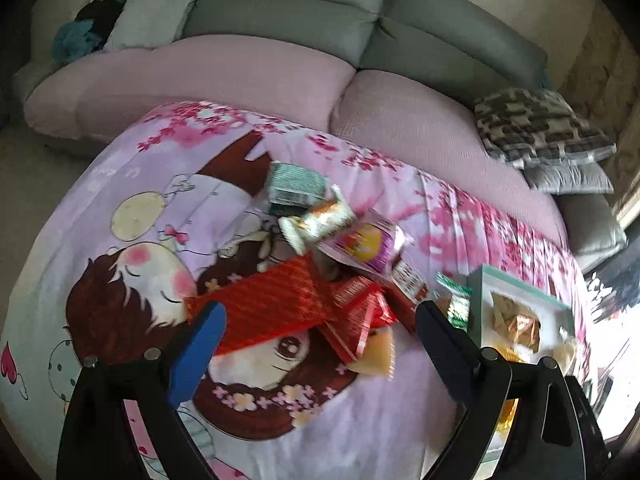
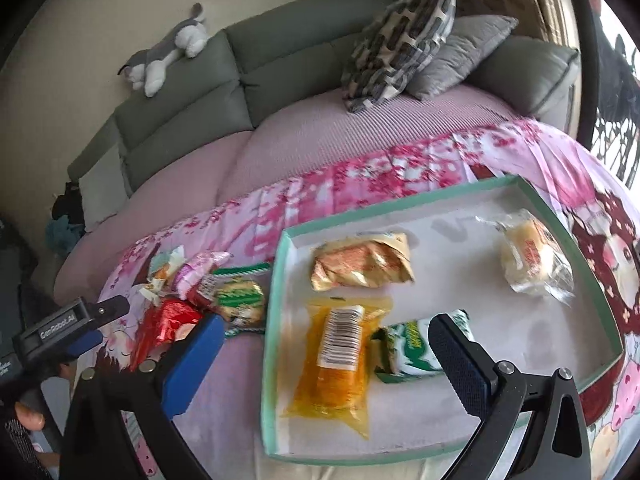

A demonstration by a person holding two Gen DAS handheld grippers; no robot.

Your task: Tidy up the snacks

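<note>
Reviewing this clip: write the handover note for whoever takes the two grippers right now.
Left gripper: open, empty, over the loose snack pile on the cartoon blanket.
Right gripper: open, empty, above the green-rimmed tray.
Done: four snacks lie in the tray: gold packet, yellow packet, green-and-white packet, clear-wrapped bun.
Left: the pile beside the tray, including the red packets, purple packet and green packet, still needs moving in.
</note>
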